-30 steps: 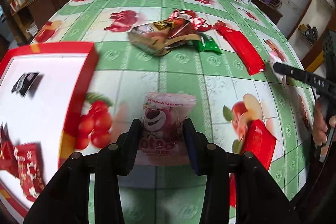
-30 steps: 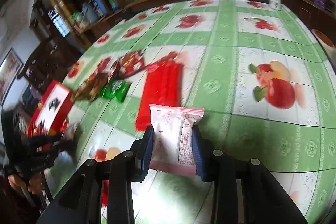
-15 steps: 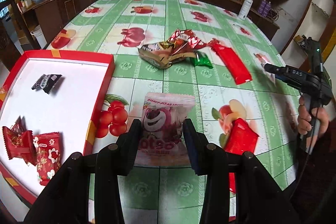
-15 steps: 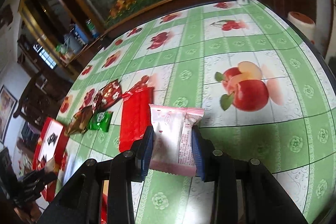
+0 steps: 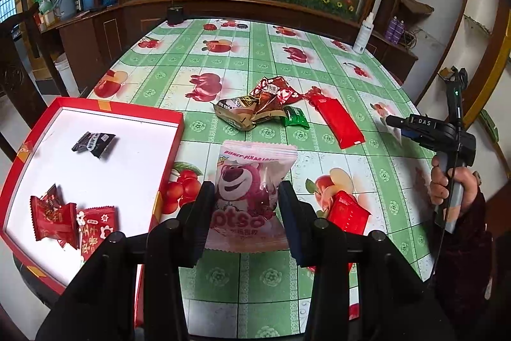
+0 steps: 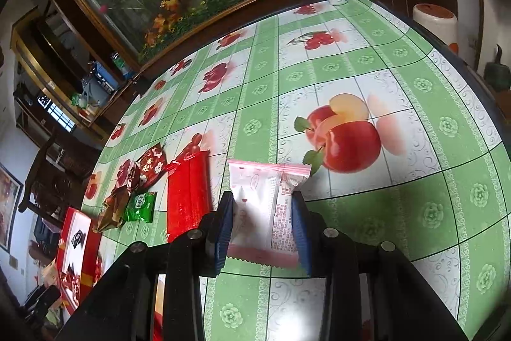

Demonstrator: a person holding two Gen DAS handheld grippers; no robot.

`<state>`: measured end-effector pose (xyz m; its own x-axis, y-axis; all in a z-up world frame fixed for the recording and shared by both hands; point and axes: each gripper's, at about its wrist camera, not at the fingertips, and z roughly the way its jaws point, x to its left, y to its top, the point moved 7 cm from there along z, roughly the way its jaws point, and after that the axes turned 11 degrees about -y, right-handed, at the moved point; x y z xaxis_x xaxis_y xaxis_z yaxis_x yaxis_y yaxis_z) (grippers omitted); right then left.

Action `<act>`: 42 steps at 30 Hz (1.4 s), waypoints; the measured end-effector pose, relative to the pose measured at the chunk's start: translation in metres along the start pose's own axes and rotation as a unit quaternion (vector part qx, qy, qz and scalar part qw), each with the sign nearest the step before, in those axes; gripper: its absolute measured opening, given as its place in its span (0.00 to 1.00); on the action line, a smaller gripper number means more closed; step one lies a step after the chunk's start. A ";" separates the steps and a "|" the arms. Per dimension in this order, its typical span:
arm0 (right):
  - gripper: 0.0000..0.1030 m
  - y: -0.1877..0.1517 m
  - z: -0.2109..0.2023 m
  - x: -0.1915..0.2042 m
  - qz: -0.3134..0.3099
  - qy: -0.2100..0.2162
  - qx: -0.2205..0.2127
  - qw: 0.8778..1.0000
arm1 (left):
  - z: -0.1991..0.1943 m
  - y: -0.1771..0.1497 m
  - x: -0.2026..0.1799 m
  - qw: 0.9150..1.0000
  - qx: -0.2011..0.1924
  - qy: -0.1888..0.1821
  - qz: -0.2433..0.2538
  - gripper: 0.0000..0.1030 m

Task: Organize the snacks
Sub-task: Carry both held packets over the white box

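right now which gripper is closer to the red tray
Left. The left gripper hovers just beside the red tray, holding a pink bear snack packet. The right gripper is across the table, beyond the loose snack pile.

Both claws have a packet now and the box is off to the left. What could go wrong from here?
The left claw pinches the pink bear packet low, so it may flop or slip on the way to the red box. The right claw squeezes its pale pink packet and might crush the snack.

The left gripper (image 5: 246, 208) hides part of a red packet (image 5: 346, 213).
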<state>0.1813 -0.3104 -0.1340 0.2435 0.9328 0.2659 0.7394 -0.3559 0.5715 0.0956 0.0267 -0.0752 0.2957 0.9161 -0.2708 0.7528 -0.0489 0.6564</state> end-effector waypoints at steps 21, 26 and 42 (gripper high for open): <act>0.35 0.007 -0.001 -0.021 0.040 -0.030 -0.024 0.998 | -0.027 -0.003 0.017 1.000 -0.026 0.014 -0.007 0.38; 0.35 0.009 -0.008 -0.023 0.050 -0.025 -0.040 0.998 | -0.035 0.001 0.026 0.999 -0.036 0.013 -0.017 0.38; 0.35 -0.021 -0.058 0.114 0.037 0.183 -0.107 0.977 | -0.084 -0.004 0.111 0.992 -0.097 0.055 -0.057 0.38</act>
<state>0.1567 -0.2000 -0.0706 0.0212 0.8353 0.5494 0.5709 -0.4612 0.6792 0.0761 0.1617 -0.0486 0.1417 0.9495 -0.2799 0.6479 0.1248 0.7514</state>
